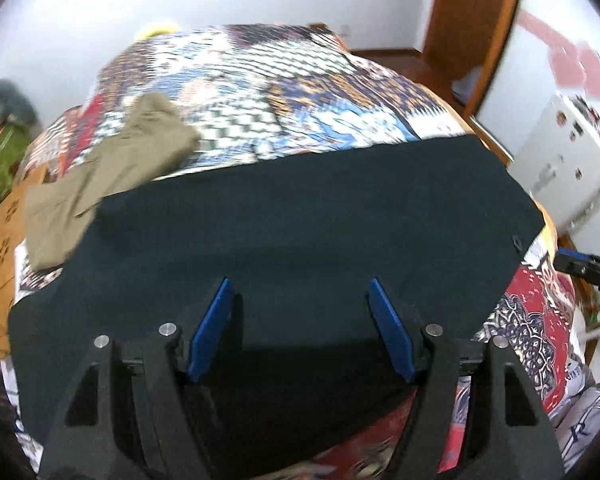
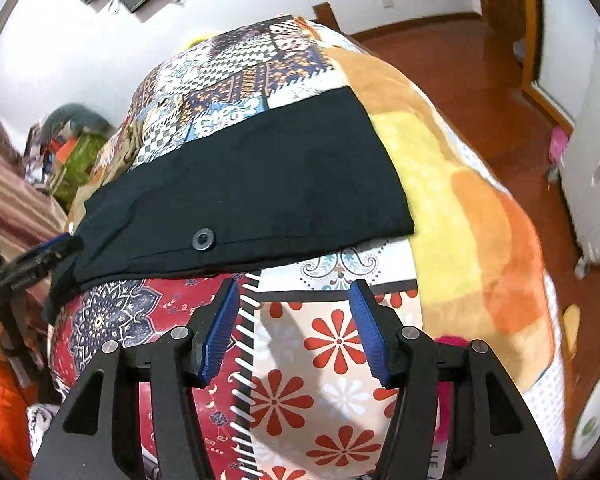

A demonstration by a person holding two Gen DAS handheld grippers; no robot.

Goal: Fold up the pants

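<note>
Black pants (image 1: 300, 208) lie folded flat across a patchwork quilt (image 1: 260, 80) on a bed. My left gripper (image 1: 299, 286) hovers over their near part, open, with no cloth between its blue pads. In the right wrist view the same pants (image 2: 260, 188) show a waistband button (image 2: 203, 237). My right gripper (image 2: 295, 286) is open over the flowered quilt (image 2: 332, 360), just short of the waistband edge and apart from it. The left gripper (image 2: 32, 258) shows at the pants' left end, and the right gripper (image 1: 580, 266) peeks in at the left wrist view's right edge.
Khaki pants (image 1: 112, 168) lie on the quilt beyond the black pair, at the left. A yellow-orange blanket (image 2: 460, 200) covers the bed's right side. Wooden floor (image 2: 460, 60) and a white cabinet (image 2: 596, 160) lie to the right. Clutter (image 2: 72, 152) is piled at the left.
</note>
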